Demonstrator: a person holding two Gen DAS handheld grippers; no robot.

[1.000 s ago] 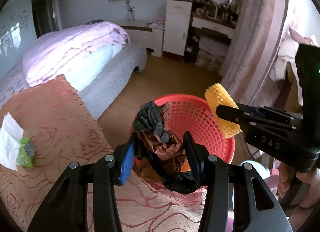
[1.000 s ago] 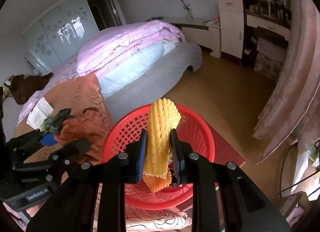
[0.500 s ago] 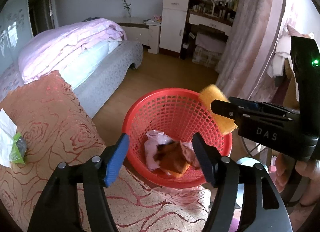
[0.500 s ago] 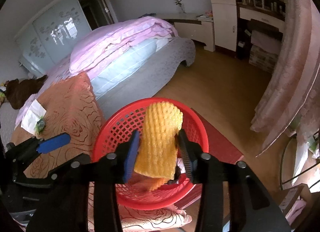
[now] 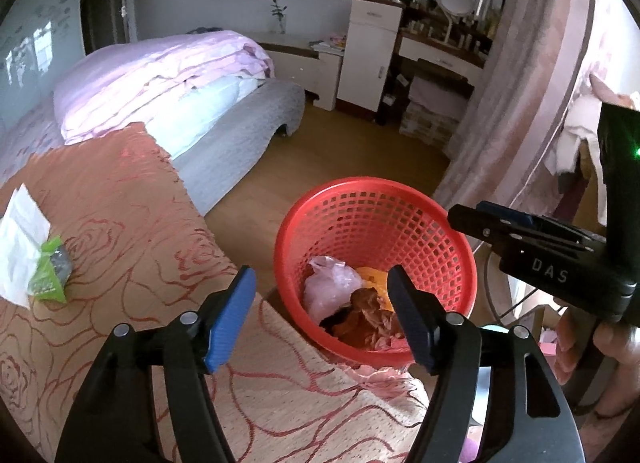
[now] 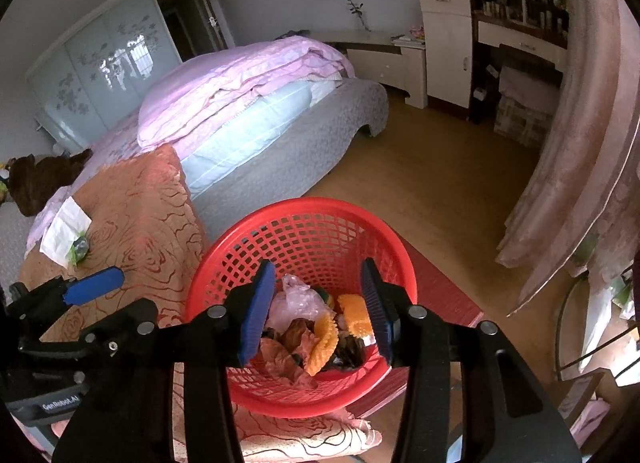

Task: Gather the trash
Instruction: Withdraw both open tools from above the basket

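- Left gripper (image 5: 320, 315) and right gripper (image 6: 318, 311): jaws apart, empty, above the basket (image 6: 224, 259).
- Remaining trash: tissue (image 5: 20, 235) and green wrapper (image 5: 50, 275) on the blanket's (image 5: 120, 203) left edge.
- Approach with the left gripper; close on the wrapper's middle.

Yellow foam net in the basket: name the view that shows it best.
Right wrist view: the yellow foam net lies in plain sight in the red basket. In the left wrist view only an orange sliver shows behind a finger.
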